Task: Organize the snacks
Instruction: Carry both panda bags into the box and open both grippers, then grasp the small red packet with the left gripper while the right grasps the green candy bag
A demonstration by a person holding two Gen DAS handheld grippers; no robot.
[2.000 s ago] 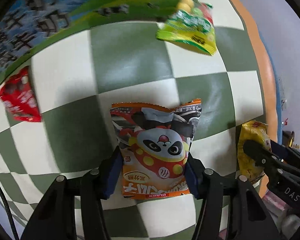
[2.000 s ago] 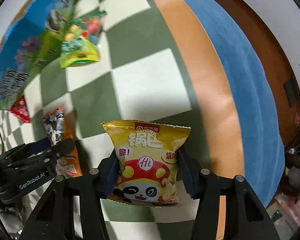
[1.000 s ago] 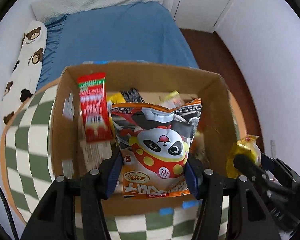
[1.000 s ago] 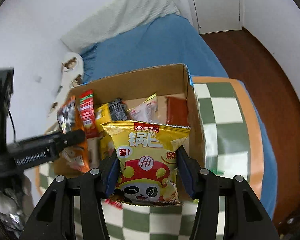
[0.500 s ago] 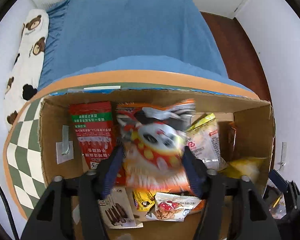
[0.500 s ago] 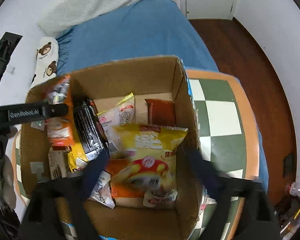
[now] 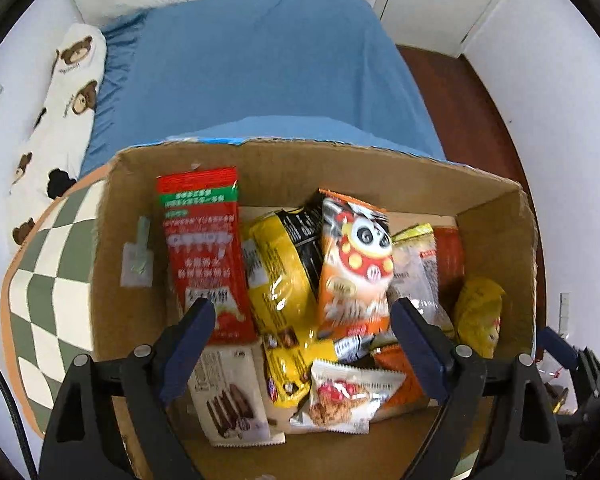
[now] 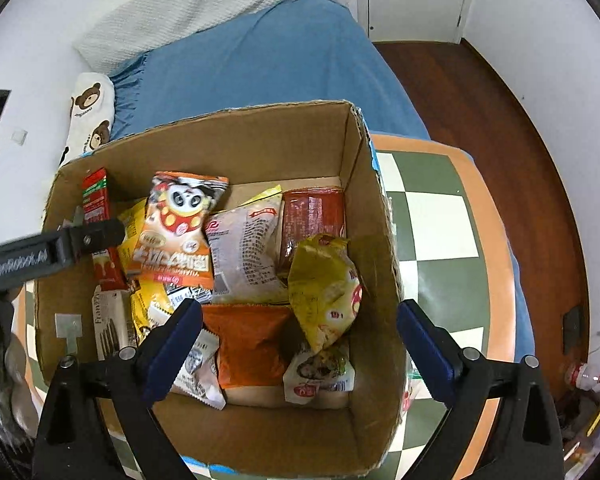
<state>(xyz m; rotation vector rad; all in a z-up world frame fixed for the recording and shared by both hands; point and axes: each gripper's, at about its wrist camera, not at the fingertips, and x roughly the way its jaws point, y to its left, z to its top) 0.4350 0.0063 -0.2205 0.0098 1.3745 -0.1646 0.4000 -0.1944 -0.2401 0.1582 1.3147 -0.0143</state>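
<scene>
We are finishing the drop: the left gripper (image 7: 302,344) and right gripper (image 8: 300,342), jaws just spread and empty, are hanging over the cardboard box (image 8: 260,136) where the orange panda bag (image 7: 354,268) and yellow bag (image 8: 326,284) are lying among other snacks, so we are likely lifting out next for more.

- "GenRobot.ai" in white letters on the black body of the left gripper (image 8: 52,254), a little blurred.
- "Fran…" on the side of the white biscuit box (image 8: 110,326); the rest cannot be read.
- Print on the other snack packets is too blurred or small to read.
</scene>
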